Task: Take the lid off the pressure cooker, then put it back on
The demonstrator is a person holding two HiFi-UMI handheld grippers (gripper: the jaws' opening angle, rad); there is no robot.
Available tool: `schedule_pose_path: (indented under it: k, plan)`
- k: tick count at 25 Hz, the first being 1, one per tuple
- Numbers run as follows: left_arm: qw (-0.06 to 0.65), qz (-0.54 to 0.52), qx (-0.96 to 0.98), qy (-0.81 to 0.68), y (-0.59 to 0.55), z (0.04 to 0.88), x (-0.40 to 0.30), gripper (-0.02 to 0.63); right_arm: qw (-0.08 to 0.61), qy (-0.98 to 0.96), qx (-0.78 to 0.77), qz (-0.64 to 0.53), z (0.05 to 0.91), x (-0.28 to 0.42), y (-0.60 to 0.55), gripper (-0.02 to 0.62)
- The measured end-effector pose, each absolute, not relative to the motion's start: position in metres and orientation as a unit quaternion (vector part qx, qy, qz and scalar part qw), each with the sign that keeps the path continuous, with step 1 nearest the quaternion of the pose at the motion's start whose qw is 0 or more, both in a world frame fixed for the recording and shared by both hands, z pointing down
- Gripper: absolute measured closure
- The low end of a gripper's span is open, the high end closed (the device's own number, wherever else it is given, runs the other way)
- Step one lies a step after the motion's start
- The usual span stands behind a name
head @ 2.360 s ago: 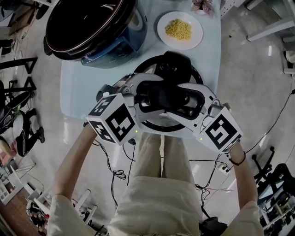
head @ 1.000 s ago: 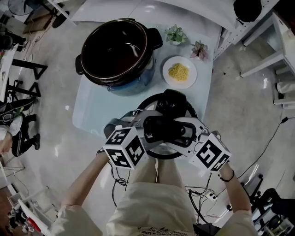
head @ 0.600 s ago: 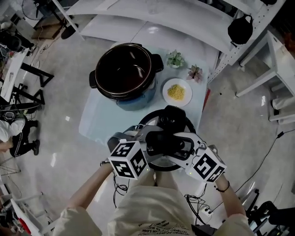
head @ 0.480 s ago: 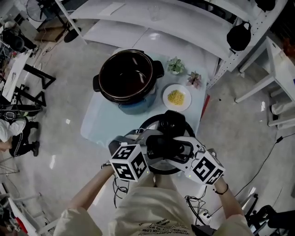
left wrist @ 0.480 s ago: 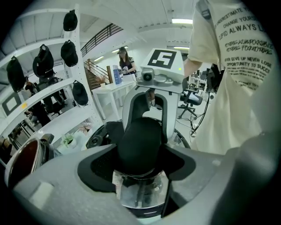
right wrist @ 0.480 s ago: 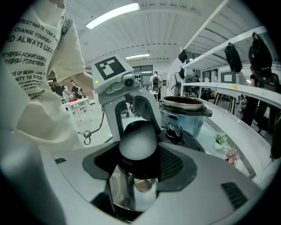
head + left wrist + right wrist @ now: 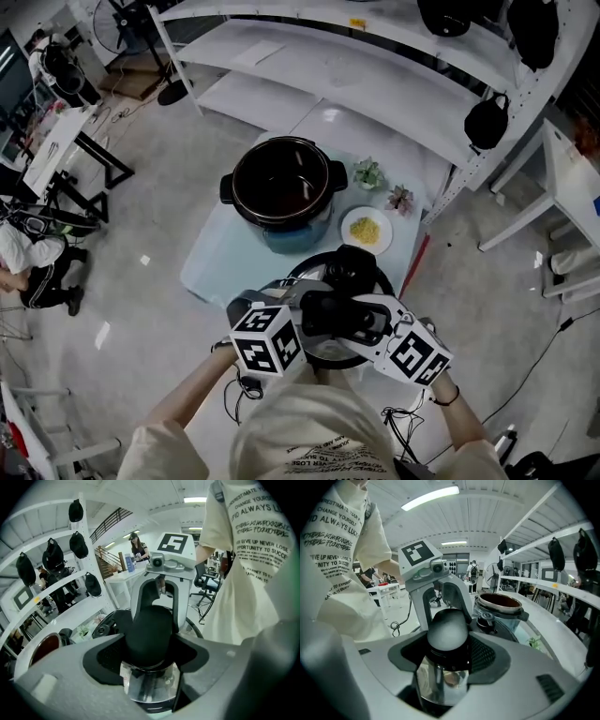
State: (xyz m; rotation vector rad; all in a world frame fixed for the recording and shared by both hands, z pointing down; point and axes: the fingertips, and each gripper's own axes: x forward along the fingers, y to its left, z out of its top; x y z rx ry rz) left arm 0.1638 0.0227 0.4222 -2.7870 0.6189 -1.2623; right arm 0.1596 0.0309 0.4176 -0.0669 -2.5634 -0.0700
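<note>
The left claw [image 7: 314, 314] and right claw [image 7: 361, 323] cover most of the lid [image 7: 349, 270] in the head view.

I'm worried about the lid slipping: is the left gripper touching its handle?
Touching. Left gripper view shows the lid handle wedged between the left gripper's jaws, both pressing its sides.

Lit evenly from ceiling light strips [image 7: 429, 496] high above the fingers [image 7: 534, 667]; soft shadows only. Looks muted and greyish from the head view, with a pale sheen on the floor [image 7: 141, 281] left of the fingers. Bends strongly toward the edges of both gripper views, darkening at the corners. Blurs nearest the lens; catches white glare on the lid handle [image 7: 447, 627] between the fingers.
</note>
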Motion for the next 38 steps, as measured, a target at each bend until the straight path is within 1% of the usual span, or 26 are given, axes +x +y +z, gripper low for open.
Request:
schedule_pose_path:
  k: [20,38]
  plan:
    - [0.053,-0.401,-0.883,0.237,0.005,0.369,0.123,0.299,0.270,-0.959,-0.032,-0.083,0.365,0.119,0.014,0.325]
    - [0.096,-0.392,-0.899,0.172,-0.058,0.337,0.024,0.299,0.269,-0.959,0.043,-0.073,0.334,0.019,-0.050,0.325]
